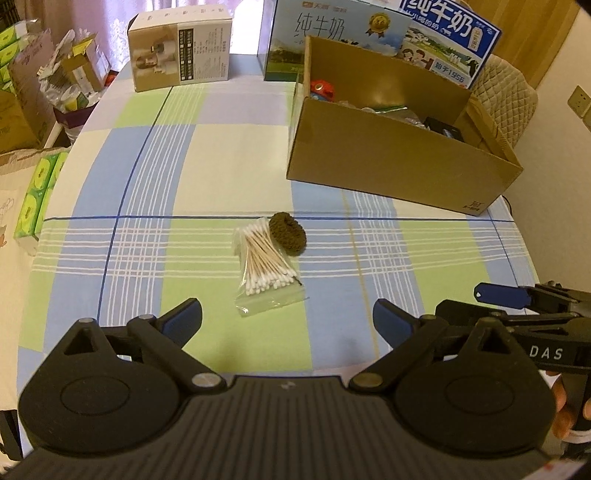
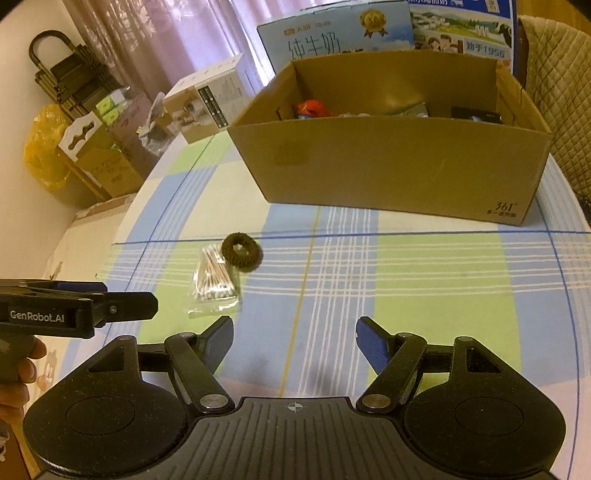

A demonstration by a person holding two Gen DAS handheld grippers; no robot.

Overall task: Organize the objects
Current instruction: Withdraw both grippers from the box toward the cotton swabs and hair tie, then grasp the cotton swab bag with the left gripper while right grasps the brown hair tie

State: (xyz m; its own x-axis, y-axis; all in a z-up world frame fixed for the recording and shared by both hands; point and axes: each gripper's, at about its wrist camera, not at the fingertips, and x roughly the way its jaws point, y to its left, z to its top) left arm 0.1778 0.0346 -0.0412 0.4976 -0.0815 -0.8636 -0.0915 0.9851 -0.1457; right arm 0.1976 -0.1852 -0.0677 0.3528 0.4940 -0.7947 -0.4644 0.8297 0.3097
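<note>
a checked cloth (image 1: 229, 155) in pale blue, green and cream squares, crossed by thin navy lines, covers the worktop. on it lies a clear plastic bag of cotton swabs (image 1: 264, 264), their wooden sticks bundled with white tips at both ends. touching the bag's far corner is a brown hair tie (image 1: 288, 233), a fuzzy knitted ring. well beyond them stands an open cardboard box (image 1: 388, 162) with plain corrugated walls, holding something red and a dark flat item among other bits. printed milk cartons (image 1: 332, 33) and a white carton (image 1: 181, 50) stand at the far edge. the left gripper (image 1: 287, 319) hovers just short of the bag, its blue-padded jaws spread wide with nothing between them. the right gripper (image 2: 294, 339) hangs over bare cloth, jaws also apart and empty.
</note>
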